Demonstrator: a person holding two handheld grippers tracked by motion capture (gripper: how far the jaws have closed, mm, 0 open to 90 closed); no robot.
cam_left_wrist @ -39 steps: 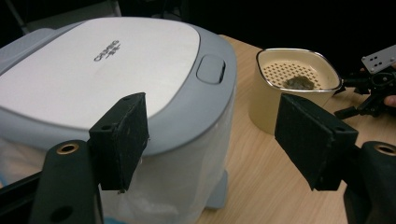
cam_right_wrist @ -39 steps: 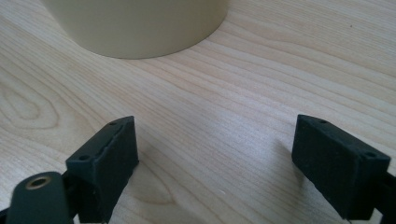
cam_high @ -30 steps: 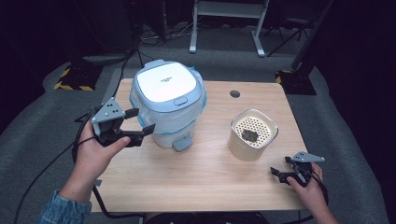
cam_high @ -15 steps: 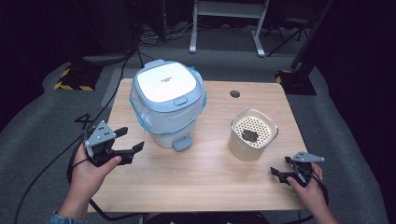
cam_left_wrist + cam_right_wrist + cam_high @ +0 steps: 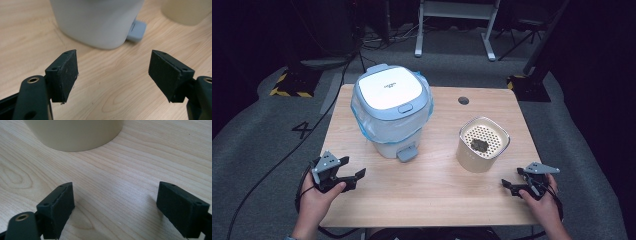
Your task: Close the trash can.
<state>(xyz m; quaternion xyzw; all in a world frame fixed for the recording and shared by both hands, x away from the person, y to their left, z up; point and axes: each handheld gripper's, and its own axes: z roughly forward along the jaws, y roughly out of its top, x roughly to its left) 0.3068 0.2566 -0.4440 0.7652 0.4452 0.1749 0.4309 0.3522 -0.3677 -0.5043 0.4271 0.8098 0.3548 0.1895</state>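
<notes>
Two containers stand on your table (image 5: 427, 200). At the left is a white pedal bin (image 5: 391, 112), its lid closed, a clear liner bunched under the rim and its blue pedal (image 5: 407, 153) facing you. At the right is a beige cup (image 5: 482, 145) whose perforated top carries a small dark lump, perhaps a scrap; the high view is too coarse to tell. Your left gripper (image 5: 354, 176) sits low at the table's near left corner, jaws apart and empty, aimed at the bin. Your right gripper (image 5: 510, 186) rests just short of the cup, jaws apart, nothing between them.
</notes>
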